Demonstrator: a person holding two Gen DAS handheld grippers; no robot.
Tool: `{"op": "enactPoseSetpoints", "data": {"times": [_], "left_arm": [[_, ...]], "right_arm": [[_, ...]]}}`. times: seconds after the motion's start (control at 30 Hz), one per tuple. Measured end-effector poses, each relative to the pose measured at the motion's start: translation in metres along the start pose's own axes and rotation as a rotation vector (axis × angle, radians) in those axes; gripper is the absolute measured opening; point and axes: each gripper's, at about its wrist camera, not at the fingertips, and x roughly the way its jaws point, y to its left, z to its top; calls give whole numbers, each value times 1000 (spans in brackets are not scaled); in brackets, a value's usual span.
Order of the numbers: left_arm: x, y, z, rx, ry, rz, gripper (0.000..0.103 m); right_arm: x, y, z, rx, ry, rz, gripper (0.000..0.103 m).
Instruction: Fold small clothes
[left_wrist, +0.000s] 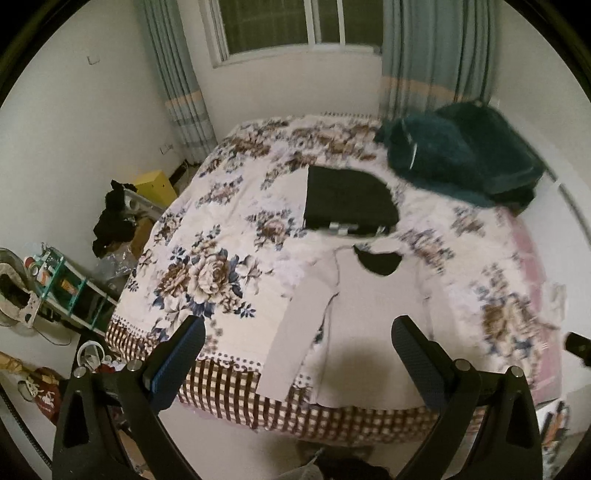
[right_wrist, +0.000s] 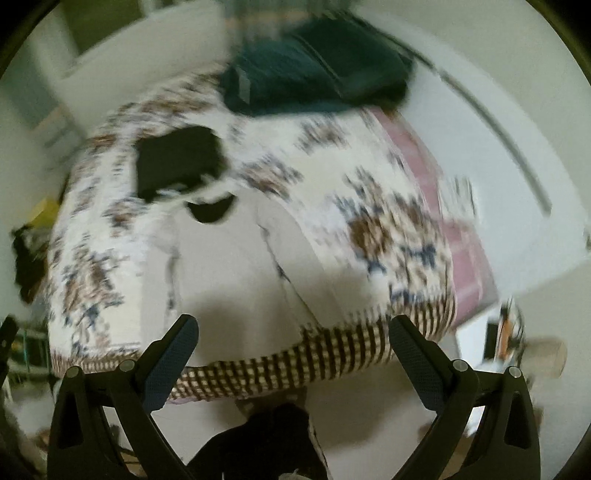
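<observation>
1. Pale long-sleeved top (left_wrist: 373, 317) lies flat, sleeves down, dark neck opening, near the bed's (left_wrist: 207, 236) checkered foot edge.
2. Your left gripper (left_wrist: 299, 354) and right gripper (right_wrist: 293, 347) hover spread wide, holding nothing.

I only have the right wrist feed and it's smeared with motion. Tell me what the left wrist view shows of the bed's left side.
Observer: Left of the bed stands a yellow box with dark clothing heaped beside it; your feed shows only a yellow smear there.
Operator: Report the window.
Observer: A window with striped curtains sits beyond the bed; your view blurs it away.
Operator: Give me the light shirt's left sleeve.
Observer: The light shirt lies flat, its left sleeve straight down to the checkered edge.
Operator: State the left gripper.
Observer: The left gripper is open and holds nothing.
</observation>
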Motion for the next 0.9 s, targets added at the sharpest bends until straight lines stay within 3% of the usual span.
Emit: {"op": "enactPoseSetpoints", "data": {"times": [0.07,0.17,0.37,0.5,0.67,0.73,0.8,0.9], "left_arm": [[51,-5,-9,20,68,27,103],[111,-11,-29,35,152,57,103],[222,-34,-76,70,287,143,103],[286,-43,-115,44,397,197,103],[328,-55,-146,40,480,205,103],[342,-60,-152,45,485,199,103],[351,-60,-156,28,493,180,103],[360,-60,-156,5,493,145,103]], "right_arm": [[64,-30,-2,88,81,-14,100],[162,-73,-12,242,214,1,78],[366,-152,-53,524,433,92,77],[466,-179,-90,695,514,147,77],[527,-168,-116,877,510,331,77],[531,-159,-115,885,475,355,59],[529,-149,-110,875,435,386,8],[505,-149,-90,867,360,404,8]]}}
